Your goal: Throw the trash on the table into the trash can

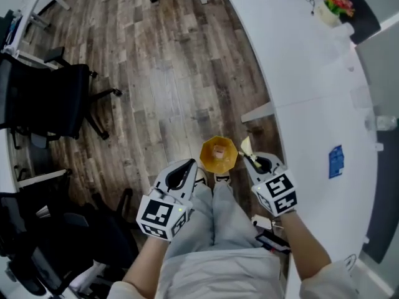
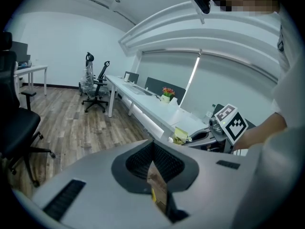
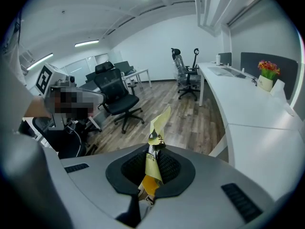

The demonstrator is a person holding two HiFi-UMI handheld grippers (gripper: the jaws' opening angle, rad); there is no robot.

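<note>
Wood floor (image 1: 168, 73) fills most of the head view. A long white tabletop (image 1: 312, 92) curves down the right side, w/ black chairs (image 1: 50, 98) at left. The person's legs (image 1: 215, 223) are at bottom centre. A small orange can (image 1: 218, 156) stands on the floor just past the feet.

L gripper (image 1: 186, 169) is just left of the can and R gripper (image 1: 252, 159) just right of it, both over the floor and off the tabletop.

R gripper view: jaws clamped on a yellow wrapper (image 3: 153, 168), its twisted end sticking up past the tips. In the head view that end shows as a pale flap beside the can's rim; can't tell if it touches.

L gripper view: jaws clamped on a thin brown scrap (image 2: 157, 182) w/ a yellow edge. The head view doesn't show the scrap. This view also catches R gripper side-on w/ the wrapper, plus flowers (image 2: 167, 92) far down the tabletop. Only the head view shows the can.
</note>
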